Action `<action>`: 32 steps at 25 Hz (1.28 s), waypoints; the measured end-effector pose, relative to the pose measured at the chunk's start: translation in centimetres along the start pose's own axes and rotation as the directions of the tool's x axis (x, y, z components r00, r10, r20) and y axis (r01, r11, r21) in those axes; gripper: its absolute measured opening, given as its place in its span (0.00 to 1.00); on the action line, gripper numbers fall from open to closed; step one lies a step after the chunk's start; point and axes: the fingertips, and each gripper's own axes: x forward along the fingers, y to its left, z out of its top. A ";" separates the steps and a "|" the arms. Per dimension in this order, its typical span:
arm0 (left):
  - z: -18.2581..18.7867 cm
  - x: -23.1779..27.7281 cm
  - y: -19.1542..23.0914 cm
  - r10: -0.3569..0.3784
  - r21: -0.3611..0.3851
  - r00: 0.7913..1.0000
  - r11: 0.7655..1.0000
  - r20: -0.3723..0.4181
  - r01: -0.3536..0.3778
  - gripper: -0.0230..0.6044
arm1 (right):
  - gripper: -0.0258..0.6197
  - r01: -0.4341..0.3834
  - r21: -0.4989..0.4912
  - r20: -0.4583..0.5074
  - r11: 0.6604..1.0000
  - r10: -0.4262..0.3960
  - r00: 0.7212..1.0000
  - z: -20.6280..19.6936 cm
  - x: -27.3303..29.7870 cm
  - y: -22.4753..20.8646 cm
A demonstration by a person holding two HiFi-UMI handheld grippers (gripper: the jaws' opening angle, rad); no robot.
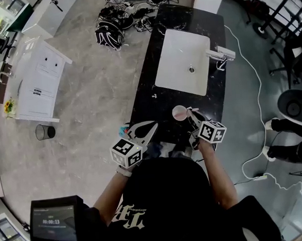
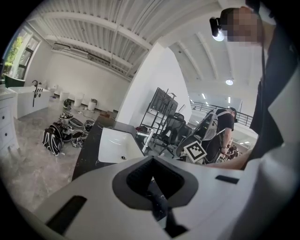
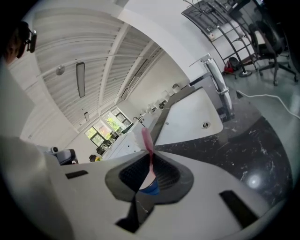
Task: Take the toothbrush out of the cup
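Item, far left: wire bin (image 1: 45,132) on the floor, beside a white cabinet (image 1: 39,85); neither bears on the task.

Item, left gripper (image 1: 150,127): held over the near edge of the black counter (image 1: 148,92), well apart from the cup; its own view shows the jaws together at the tips with nothing between them.

Item, cup (image 1: 179,113): pink, upright on the counter, near the sink (image 1: 183,61) and just left of the right gripper; what is inside cannot be made out from above.

Item, toothbrush (image 3: 147,143): pink stem with pale bristles, standing head-up between the right gripper's jaws; no cup wall shows around it there, though whether its lower end is clear of the rim cannot be told. Judged light, stiff along the handle, smooth and apt to swivel in a pinch; best taken mid-handle, below the bristles, and drawn straight up so the light cup does not tip.

Item, right gripper (image 1: 192,117): jaws drawn narrow, clamped on the toothbrush stem; a blue part shows low in the grip.

Item, far right: tap (image 1: 219,56) at the sink's edge.
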 end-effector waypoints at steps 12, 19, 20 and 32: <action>0.4 -0.7 0.9 -0.020 0.006 1.000 1.000 0.004 0.020 0.04 | 0.05 0.009 -0.027 0.035 1.000 -0.008 0.999 0.9 0.1 1.7; 1.1 0.0 0.9 -0.064 0.017 0.998 0.998 -0.003 0.064 0.04 | 0.05 0.015 -0.025 0.056 1.000 -0.014 0.998 2.9 -1.2 2.8; 1.2 0.2 0.9 -0.072 0.018 0.997 0.997 -0.003 0.072 0.04 | 0.05 0.018 -0.026 0.061 1.000 -0.016 0.998 3.3 -1.4 3.0; 2.5 3.3 -0.5 -0.212 0.068 0.977 0.974 -0.031 0.214 0.04 | 0.05 0.084 -0.107 0.288 0.991 -0.049 0.956 12.8 -9.1 5.9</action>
